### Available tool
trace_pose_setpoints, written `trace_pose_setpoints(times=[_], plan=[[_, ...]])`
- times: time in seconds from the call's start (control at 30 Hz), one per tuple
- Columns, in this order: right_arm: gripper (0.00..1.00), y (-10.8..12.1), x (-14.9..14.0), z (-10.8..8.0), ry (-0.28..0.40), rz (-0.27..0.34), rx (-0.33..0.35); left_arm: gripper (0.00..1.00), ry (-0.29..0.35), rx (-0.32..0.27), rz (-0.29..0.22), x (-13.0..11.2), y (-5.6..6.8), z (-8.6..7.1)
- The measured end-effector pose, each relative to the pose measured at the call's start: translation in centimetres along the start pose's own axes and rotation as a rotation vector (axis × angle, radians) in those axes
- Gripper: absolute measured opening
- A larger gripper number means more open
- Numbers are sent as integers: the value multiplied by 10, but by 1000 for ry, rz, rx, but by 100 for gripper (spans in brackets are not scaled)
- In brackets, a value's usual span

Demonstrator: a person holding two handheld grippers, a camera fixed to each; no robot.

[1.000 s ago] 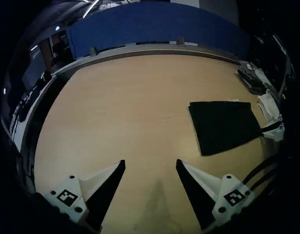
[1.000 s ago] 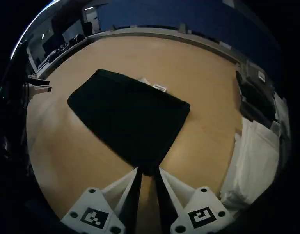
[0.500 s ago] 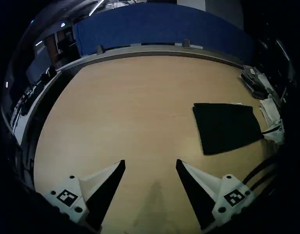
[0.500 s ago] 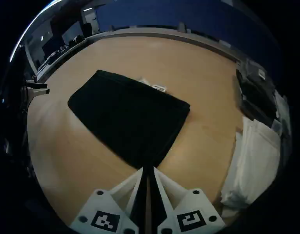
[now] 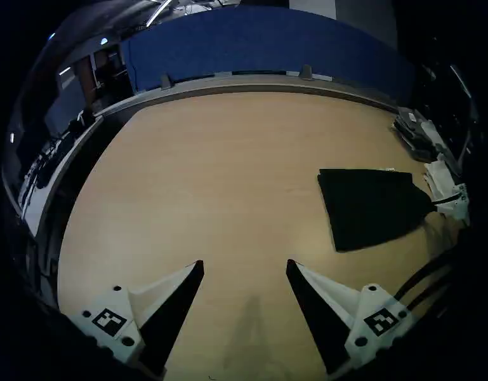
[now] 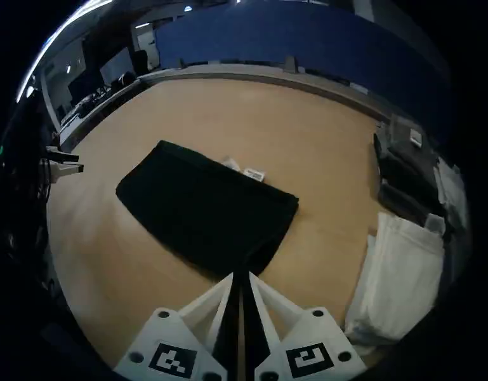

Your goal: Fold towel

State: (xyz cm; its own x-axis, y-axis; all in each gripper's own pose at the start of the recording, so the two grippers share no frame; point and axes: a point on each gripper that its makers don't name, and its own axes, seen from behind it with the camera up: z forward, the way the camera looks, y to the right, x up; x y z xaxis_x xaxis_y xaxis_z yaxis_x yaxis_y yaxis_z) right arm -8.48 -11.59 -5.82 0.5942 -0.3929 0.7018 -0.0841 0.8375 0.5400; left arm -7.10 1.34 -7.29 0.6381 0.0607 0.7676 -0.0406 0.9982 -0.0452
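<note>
Right gripper [image 6: 242, 279] has its jaws clamped on the black towel's [image 6: 205, 209] near corner; left gripper [image 5: 245, 263] holds its jaws apart above the bench [image 5: 212, 165].

Tabletop [image 5: 199, 171]: light wood, wide, spreading ahead of the left gripper [image 5: 244, 261] and beneath it.
Grey rail [image 5: 244, 82]: runs along the table's far edge.
Blue partition [image 5: 263, 44]: upright behind the rail, straight ahead.
Office desks [image 5: 59, 120]: dim, beyond the table, to the gripper's left.
Ceiling strip light [image 5: 156, 9]: lit, far ahead and left, overhead.
Room: dark beyond the table.
</note>
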Motion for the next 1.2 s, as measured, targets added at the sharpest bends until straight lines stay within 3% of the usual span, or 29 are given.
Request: trace_pose_setpoints(times=[0.47,0.87,1.2], plan=[[2,-14,62,-5,99,-49,16,97,4,1,-7,0,-7,-4],[2,-31,87,-3,111,-104,34,97,11,3,-12,1,-14,-11],[2,-65,128,8,134,-187,79,97,22,11,-36,1,-25,-16]])
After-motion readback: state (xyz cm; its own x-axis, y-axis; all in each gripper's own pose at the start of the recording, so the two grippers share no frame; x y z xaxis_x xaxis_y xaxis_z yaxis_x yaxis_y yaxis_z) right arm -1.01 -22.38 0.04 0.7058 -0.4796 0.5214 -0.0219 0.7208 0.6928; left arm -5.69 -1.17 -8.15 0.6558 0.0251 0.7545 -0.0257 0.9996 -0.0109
